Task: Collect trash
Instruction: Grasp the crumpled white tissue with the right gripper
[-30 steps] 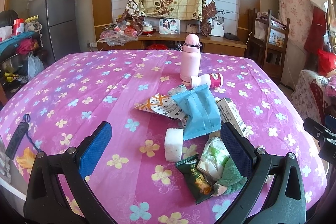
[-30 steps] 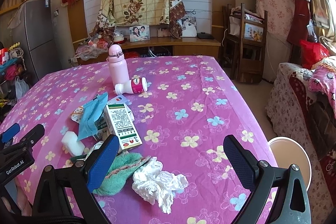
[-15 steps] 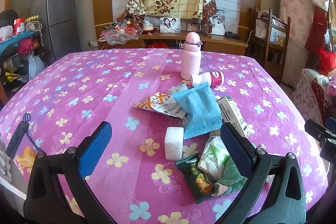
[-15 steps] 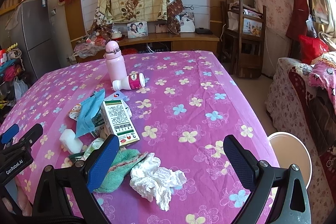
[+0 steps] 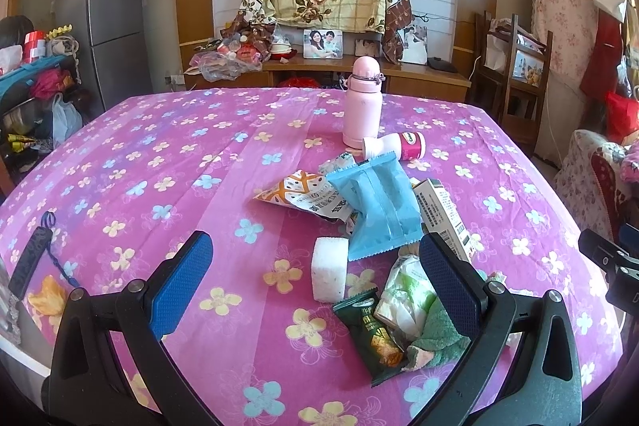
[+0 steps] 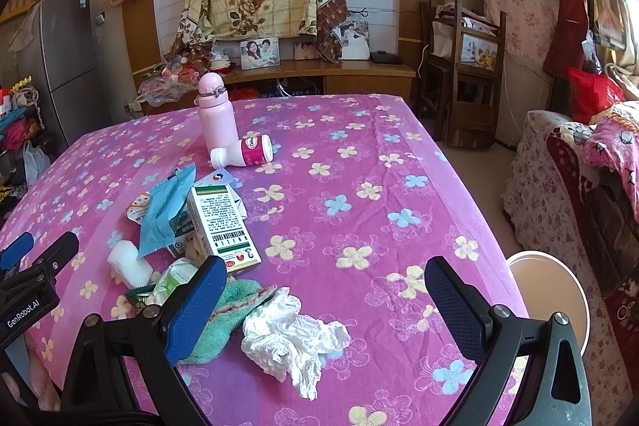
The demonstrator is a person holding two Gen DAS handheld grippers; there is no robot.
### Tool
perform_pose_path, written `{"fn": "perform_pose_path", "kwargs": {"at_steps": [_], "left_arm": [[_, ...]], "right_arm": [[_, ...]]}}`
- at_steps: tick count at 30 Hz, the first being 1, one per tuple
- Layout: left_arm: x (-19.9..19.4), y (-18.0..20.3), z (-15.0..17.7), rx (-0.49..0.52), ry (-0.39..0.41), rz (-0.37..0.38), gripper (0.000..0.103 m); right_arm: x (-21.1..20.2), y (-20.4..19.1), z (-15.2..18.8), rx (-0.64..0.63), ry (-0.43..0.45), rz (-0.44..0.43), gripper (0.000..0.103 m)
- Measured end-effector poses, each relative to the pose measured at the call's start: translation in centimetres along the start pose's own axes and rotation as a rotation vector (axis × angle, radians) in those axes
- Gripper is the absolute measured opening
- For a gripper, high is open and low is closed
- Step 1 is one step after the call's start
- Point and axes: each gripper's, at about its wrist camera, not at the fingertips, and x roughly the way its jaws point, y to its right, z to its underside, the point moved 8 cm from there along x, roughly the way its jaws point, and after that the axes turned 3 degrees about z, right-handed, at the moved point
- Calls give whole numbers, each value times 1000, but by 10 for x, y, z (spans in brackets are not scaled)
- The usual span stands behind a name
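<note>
Trash lies piled on the pink flowered tablecloth (image 5: 159, 162): a blue wrapper (image 5: 379, 210), an orange-white snack bag (image 5: 303, 192), a white foam block (image 5: 329, 268), a dark green wrapper (image 5: 371, 334), a white-green carton (image 6: 221, 226), a crumpled white tissue (image 6: 291, 342) and a green cloth (image 6: 227, 318). My left gripper (image 5: 315, 282) is open and empty, just short of the foam block. My right gripper (image 6: 323, 302) is open and empty, with the tissue lying between its fingers.
A pink flask (image 5: 362, 104) stands upright mid-table, with a small white-and-magenta bottle (image 5: 395, 146) lying on its side beside it. A round white bin (image 6: 547, 290) sits on the floor off the table's right edge. A black strap (image 5: 32, 258) lies at the left edge.
My right gripper has moved slightly forward and down toward the tissue. The left gripper has barely moved.
</note>
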Motion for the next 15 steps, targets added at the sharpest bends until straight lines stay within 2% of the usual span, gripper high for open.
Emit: {"fn": "perform_pose_path", "kwargs": {"at_steps": [12,15], "left_arm": [[6,10,7,16,-34,13,103],[7,10,10,30,-61,36,103]], "right_arm": [[7,8,8,9,-47,7,99],[13,11,12,-1,-89,-12,99]]}}
